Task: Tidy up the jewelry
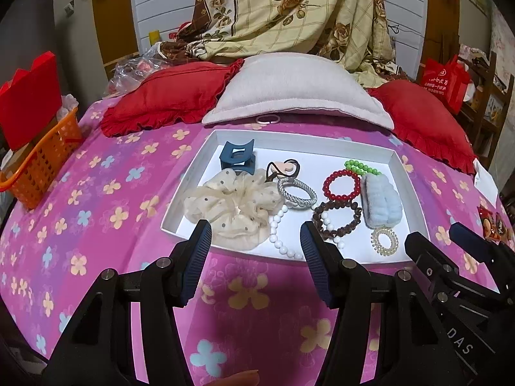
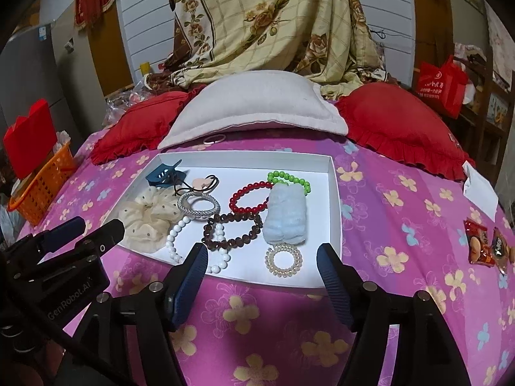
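Two grippers hover side by side above the near edge of a white tray (image 2: 334,193) that lies on a pink flowered bedspread (image 2: 402,241). Left gripper (image 1: 256,241): jaws parted, nothing between the pads. Right gripper (image 2: 262,262): jaws parted a little wider, also holding nothing.

Tray contents, near edge to far edge:
- Clear spiral hair tie (image 2: 284,259), nearest the right gripper.
- White bead bracelet (image 1: 283,234), between the left gripper's fingers as seen from the left wrist.
- Cream dotted scrunchie (image 1: 235,206), at the left end.
- Dark brown bead bracelet (image 2: 235,226), overlapping the white beads.
- Pale blue fluffy scrunchie (image 2: 285,218), at the right end, touching the spiral tie.
- Silver bangle (image 2: 199,204) and red bead bracelet (image 2: 249,197), mid-tray.
- Green bead bracelet (image 2: 289,178), blue claw clip (image 1: 237,157) and dark hair tie with a pink ornament (image 1: 285,169), along the far side.

Beyond the tray, a grey pillow (image 2: 254,109) rests between two red ruffled cushions (image 2: 396,119). An orange basket (image 1: 42,164) stands at the bed's left edge.
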`<state>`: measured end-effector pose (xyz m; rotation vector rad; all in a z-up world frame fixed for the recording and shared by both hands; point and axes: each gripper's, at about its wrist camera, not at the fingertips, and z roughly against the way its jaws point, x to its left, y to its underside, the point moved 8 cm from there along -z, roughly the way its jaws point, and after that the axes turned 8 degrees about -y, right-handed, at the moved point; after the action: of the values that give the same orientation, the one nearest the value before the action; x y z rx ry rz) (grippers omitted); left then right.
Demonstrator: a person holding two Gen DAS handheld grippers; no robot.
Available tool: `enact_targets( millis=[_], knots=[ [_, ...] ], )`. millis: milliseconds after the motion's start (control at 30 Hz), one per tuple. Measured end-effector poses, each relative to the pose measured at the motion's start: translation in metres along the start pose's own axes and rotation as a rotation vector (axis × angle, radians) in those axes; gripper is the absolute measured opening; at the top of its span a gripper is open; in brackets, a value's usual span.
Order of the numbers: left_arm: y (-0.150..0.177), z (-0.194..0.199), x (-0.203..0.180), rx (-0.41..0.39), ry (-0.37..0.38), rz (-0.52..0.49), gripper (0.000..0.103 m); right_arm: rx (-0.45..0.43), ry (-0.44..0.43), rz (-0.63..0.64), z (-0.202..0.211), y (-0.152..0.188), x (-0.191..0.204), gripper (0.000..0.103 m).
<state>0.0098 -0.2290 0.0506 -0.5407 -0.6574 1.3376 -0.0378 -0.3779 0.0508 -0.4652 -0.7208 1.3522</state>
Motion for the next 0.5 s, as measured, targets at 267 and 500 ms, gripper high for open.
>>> enact_targets(
  millis=[267, 500],
  knots=[
    [0.0021, -0.0001, 0.0007, 0.001, -0.006, -0.001, 0.057, 0.014, -0.014, -0.014, -0.0017, 0.0032, -0.0007, 0.068],
    [0.0039, -0.0003, -0.0006, -0.002, -0.006, -0.010, 0.057, 0.026, -0.015, -0.006, -0.0038, 0.0058, 0.0018, 0.068]
  ],
)
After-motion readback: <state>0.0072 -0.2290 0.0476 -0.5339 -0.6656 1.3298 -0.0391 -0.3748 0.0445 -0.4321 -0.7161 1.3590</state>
